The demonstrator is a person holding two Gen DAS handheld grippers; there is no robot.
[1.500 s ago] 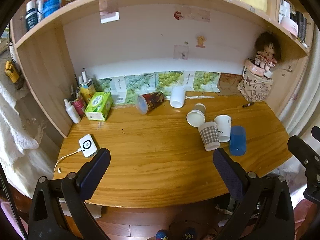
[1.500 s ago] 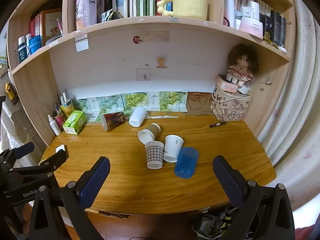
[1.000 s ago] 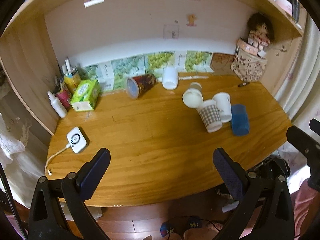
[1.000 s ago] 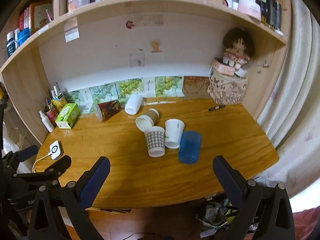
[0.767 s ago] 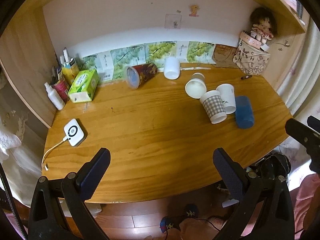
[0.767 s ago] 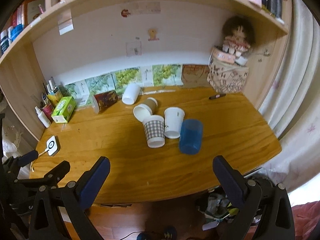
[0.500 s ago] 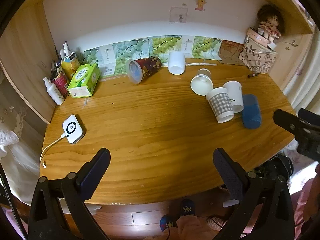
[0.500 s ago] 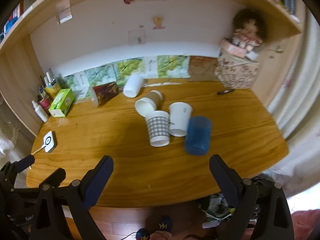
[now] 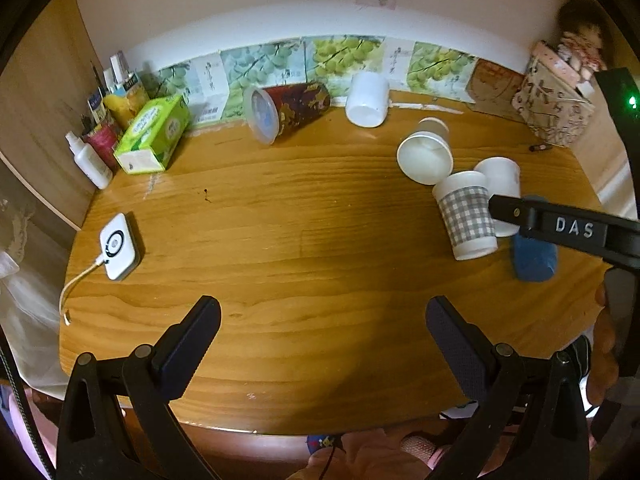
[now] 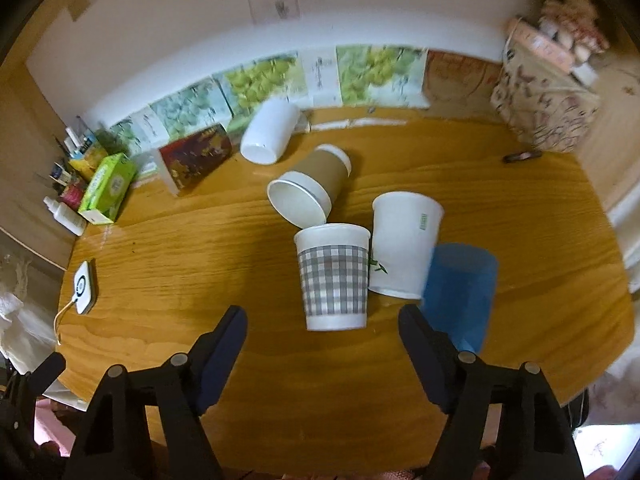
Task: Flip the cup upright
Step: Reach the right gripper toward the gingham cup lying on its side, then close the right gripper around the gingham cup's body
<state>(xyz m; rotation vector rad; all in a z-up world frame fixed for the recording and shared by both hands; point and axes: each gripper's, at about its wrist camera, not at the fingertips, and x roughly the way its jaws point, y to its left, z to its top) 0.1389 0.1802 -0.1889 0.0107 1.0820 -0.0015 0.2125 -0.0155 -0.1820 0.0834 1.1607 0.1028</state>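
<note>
Several cups lie or stand upside down on the wooden desk (image 10: 168,264). A grey checked cup (image 10: 333,276) stands upside down just ahead of my open right gripper (image 10: 322,332). Beside it are an upside-down white cup (image 10: 404,240), a blue cup (image 10: 460,292) on its side, a brown-sleeved cup (image 10: 308,188) on its side, a white cup (image 10: 268,132) and a dark red patterned cup (image 10: 196,156) lying near the wall. My left gripper (image 9: 322,330) is open and empty over the desk's front edge; the checked cup (image 9: 466,216) is to its right.
A green tissue box (image 9: 154,134), bottles (image 9: 90,158) and pens stand at the back left. A white charger puck (image 9: 118,246) with cable lies at the left. A patterned bag with a doll (image 10: 548,100) and a marker (image 10: 520,156) are at the back right.
Both grippers have moved forward and tilted down over the desk. The right gripper has come close to the checked cup and now shows in the left wrist view. No cup has moved.
</note>
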